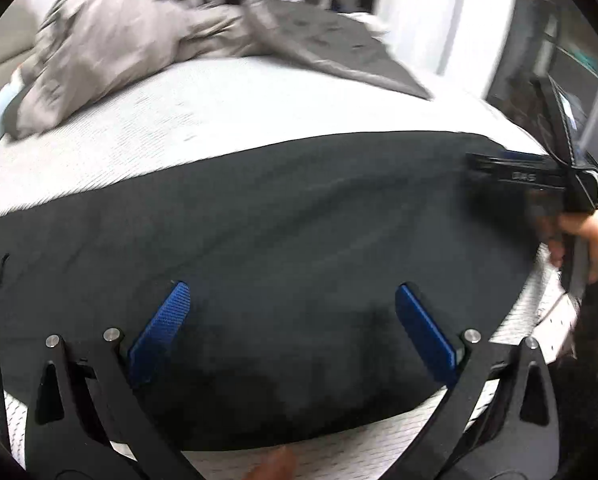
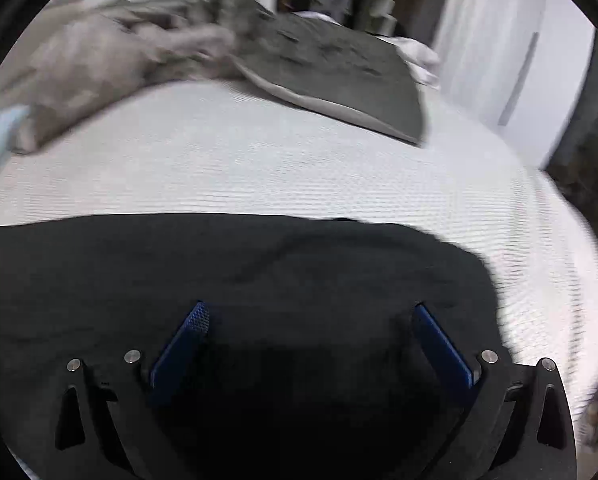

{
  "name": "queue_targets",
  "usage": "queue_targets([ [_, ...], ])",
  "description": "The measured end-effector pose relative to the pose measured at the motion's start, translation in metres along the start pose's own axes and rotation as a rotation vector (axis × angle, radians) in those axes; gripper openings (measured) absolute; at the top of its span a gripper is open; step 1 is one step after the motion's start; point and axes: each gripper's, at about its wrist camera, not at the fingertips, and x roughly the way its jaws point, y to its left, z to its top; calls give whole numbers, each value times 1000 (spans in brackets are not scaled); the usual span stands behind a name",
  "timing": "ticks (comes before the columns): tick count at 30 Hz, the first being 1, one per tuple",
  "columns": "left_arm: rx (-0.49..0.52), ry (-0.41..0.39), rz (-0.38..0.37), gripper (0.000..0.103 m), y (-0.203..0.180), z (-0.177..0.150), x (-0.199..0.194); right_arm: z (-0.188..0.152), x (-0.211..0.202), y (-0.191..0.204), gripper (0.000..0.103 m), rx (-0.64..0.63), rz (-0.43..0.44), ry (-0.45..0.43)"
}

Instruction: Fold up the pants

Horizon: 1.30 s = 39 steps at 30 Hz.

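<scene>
White bed (image 2: 299, 168) carries the dark pants (image 1: 279, 220), which look soft and limp. Left gripper (image 1: 291, 300) and right gripper (image 2: 311, 316) hover over them with fingers spread; I would pinch an edge or corner.

Bare white bed (image 2: 299, 168) lies open beyond the black pants (image 1: 283, 216), room for my 2 claws to pass. A crumpled grey blanket (image 1: 111, 48) and flat dark pillow (image 2: 339, 68) block the far edge. My right claw (image 1: 499, 168) crowds the pants' right end.
</scene>
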Motion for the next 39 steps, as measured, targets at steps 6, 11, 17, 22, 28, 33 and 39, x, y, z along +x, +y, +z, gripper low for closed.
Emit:
queue_targets([
  [6,41,65,-17,102,-34,-2,36,-24,-18,62,103,-80,262,-5],
  [11,-7,89,27,102,-7,-18,31,-59,-4,84,103,-183,192,73],
  [17,-88,92,174,102,64,-41,-2,-51,13,80,103,-168,180,94],
  [22,-180,78,280,102,119,-45,-21,-48,11,82,103,-190,164,94],
  [28,-237,55,355,102,180,-52,-37,-46,7,79,103,-174,190,87],
  [33,-278,45,401,102,229,-62,-53,-47,6,85,103,-195,192,89],
  [39,-403,10,446,103,309,-75,-79,-46,9,86,103,-202,185,96],
])
